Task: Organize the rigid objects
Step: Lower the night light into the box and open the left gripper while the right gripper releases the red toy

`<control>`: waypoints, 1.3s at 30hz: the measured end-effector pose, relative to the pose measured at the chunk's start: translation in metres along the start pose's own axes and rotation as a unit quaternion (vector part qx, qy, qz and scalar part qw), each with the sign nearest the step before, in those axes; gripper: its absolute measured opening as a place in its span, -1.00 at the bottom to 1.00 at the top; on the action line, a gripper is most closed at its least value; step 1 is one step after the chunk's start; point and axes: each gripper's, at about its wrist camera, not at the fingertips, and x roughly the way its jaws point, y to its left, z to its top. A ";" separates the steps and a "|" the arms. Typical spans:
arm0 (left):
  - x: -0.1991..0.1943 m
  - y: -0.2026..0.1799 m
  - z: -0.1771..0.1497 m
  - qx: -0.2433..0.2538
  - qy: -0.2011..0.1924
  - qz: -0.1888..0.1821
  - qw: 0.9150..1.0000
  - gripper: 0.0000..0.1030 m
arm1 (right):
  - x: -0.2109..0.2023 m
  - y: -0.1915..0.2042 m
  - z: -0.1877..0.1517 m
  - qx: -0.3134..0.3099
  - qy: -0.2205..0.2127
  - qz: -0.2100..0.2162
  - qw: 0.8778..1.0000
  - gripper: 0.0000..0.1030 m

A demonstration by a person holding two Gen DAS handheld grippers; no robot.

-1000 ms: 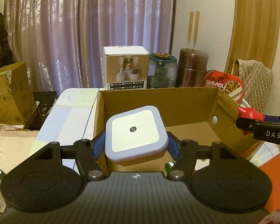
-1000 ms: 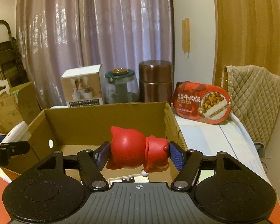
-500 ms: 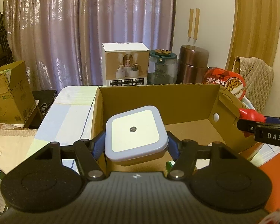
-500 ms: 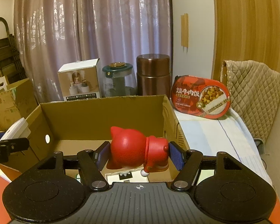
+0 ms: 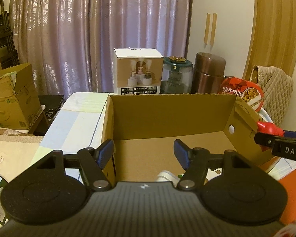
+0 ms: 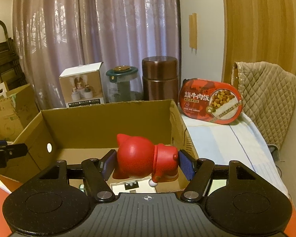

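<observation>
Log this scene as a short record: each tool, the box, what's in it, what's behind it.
left tool: open, empty, aimed into the box
right tool: shut on red figure, at the box's near edge
box: cardboard, top open
in box: white item on the floor, near side, mostly hidden
behind box: carton, jar, canister, meal tub

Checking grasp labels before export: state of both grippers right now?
Left gripper: open, nothing between the jaws.
Right gripper: shut on the red figurine, above the cardboard box.
</observation>
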 end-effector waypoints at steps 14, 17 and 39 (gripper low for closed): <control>-0.003 -0.006 0.000 0.005 -0.001 -0.003 1.000 0.22 | 0.002 -0.008 -0.004 0.008 0.004 -0.012 1.000 0.25; -0.003 -0.008 0.000 0.005 -0.001 -0.004 1.000 0.22 | 0.002 -0.008 -0.002 0.008 0.001 -0.013 1.000 0.25; -0.005 -0.013 0.004 0.010 -0.009 -0.004 1.000 0.22 | -0.018 -0.026 0.007 0.045 -0.063 -0.045 0.996 0.63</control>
